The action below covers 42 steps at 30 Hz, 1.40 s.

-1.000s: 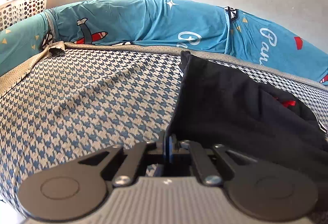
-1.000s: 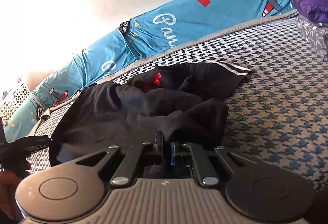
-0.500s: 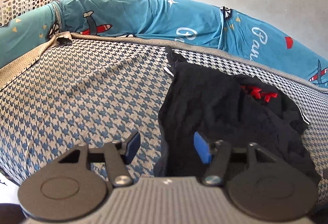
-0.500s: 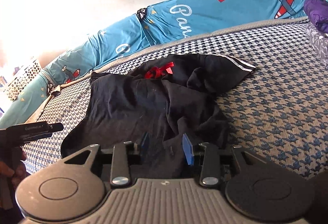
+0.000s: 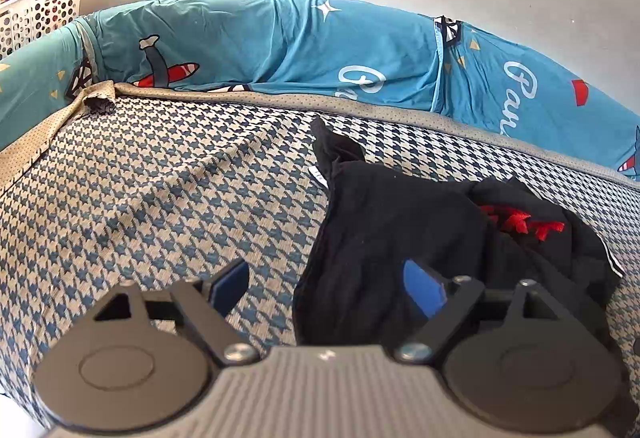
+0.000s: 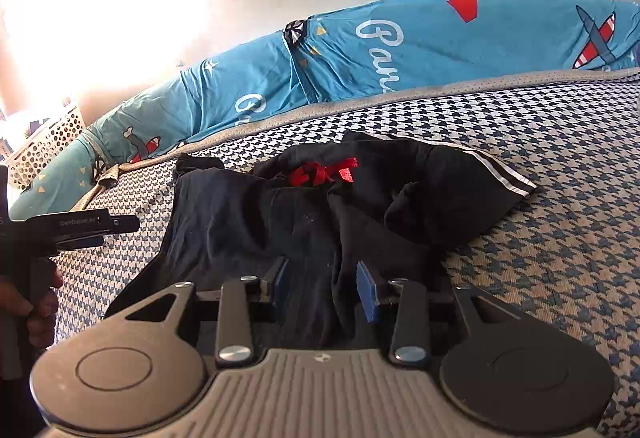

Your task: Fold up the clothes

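Note:
A crumpled black garment point(image 5: 392, 230) with a red mark and a white-striped hem lies on the houndstooth mattress point(image 5: 160, 197). My left gripper point(image 5: 326, 290) hovers over the garment's near left edge. Its jaws are opening wide, and the cloth edge lies loose between them, untouched by the blue pads. In the right wrist view the garment point(image 6: 280, 222) spreads ahead, and my right gripper point(image 6: 324, 290) stands partly open just above its near fold, pressing nothing. At that view's left edge, a hand point(image 6: 36, 298) holds the left gripper point(image 6: 100, 232).
A rolled teal cover with airplane prints point(image 5: 280, 45) point(image 6: 440, 45) runs along the mattress's far edge against the wall. A white perforated basket point(image 5: 36, 13) point(image 6: 44, 145) stands at the far left. Bare mattress point(image 6: 560, 157) stretches right of the garment.
Both grippers were shut on the garment's near edge a second ago. They have let go and drawn back a little, and the garment now lies slack on the mattress.

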Available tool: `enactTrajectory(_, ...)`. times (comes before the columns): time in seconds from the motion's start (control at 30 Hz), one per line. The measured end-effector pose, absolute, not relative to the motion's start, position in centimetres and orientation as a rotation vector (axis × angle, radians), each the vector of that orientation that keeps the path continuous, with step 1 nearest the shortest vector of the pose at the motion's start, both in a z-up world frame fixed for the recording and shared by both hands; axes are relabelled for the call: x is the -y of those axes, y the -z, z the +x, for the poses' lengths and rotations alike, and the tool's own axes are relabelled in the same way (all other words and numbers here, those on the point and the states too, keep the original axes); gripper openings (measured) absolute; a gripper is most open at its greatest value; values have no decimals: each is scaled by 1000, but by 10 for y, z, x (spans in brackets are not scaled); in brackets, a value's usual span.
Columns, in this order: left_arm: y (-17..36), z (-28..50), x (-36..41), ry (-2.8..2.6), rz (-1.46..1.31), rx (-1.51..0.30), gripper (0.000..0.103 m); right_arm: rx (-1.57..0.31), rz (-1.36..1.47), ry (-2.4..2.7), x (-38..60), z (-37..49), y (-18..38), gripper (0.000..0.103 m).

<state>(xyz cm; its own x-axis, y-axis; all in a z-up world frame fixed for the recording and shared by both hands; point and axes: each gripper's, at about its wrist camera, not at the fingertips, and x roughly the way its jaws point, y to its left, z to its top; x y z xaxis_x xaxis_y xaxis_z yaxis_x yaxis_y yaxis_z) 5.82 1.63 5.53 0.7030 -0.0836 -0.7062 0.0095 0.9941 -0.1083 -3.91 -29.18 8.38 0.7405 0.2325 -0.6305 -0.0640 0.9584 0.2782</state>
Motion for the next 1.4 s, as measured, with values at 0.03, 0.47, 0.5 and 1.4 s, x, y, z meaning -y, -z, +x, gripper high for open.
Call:
enactTrajectory(0.03,-53,63,-17,44,-102,-795,96,-724,239,-164,291,-34,-82,37)
enactTrajectory(0.47,-42,127,-36,-10,-244,-780,103,-668,245,-186,285,37,-77,45)
enactTrajectory(0.5,-41,132,-37,-15,-255,-780,103,-653,246,-183,285,42,-79,45)
enactTrajectory(1.4,-1,221,-20,19,-353,-898,103,-736,-35,-179,275,201,-13,61)
